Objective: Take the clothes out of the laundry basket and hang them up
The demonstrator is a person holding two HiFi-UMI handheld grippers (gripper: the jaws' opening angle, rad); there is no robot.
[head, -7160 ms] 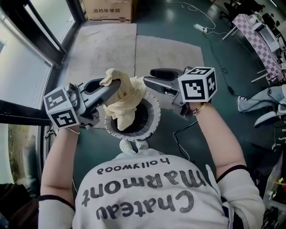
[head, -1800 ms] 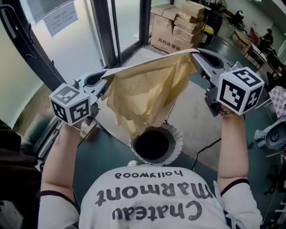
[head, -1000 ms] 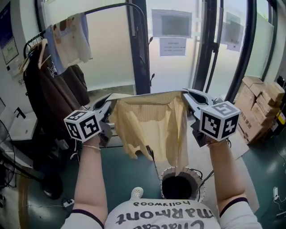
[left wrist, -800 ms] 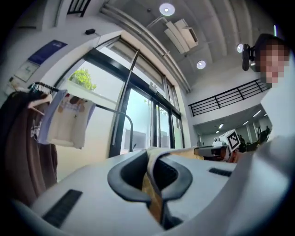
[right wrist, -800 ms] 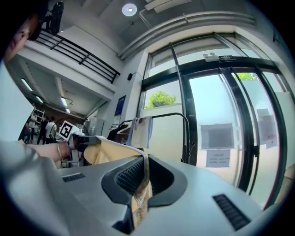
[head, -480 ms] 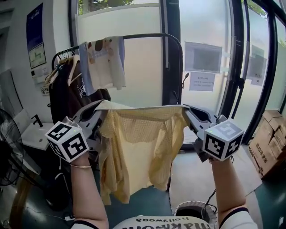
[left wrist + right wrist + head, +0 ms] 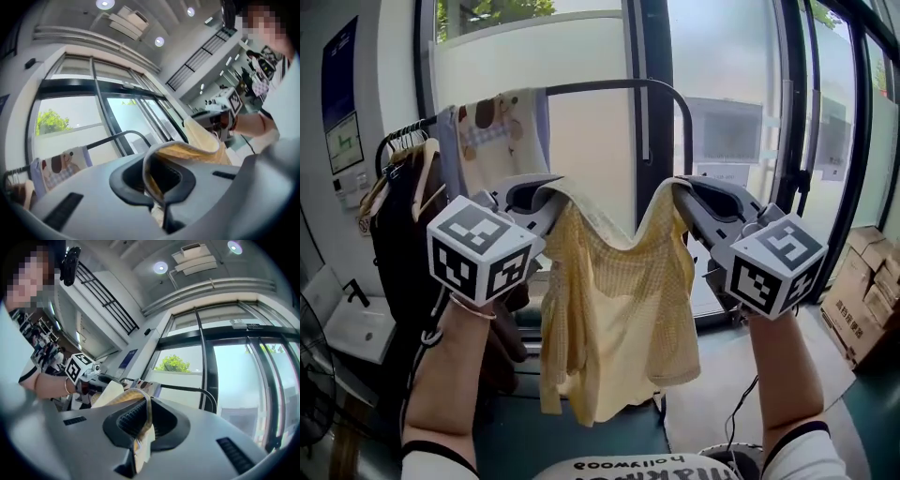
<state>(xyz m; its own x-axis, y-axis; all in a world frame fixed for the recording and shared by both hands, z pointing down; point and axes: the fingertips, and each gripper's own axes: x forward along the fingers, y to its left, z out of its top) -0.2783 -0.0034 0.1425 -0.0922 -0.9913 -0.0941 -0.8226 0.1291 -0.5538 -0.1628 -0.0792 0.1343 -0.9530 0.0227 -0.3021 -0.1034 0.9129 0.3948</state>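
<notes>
Left tongs (image 7: 157,187) and right tongs (image 7: 138,437) are closer together than half a second back. So the top hem of the pale yellow mesh-knit shirt (image 7: 619,309) now sags in a dip between them instead of running flat and tight. Both tongs are clamped right down, each pinching a folded bit of that top edge, one per corner. The rest of the shirt hangs loose below them, well above the round white laundry basket (image 7: 733,457), which only just peeks in at the bottom edge. Behind it all is the black metal clothes rail (image 7: 609,86) with a dog-print cloth (image 7: 487,127) draped over it. There are dark clothes on hangers (image 7: 394,225) off to the left.
</notes>
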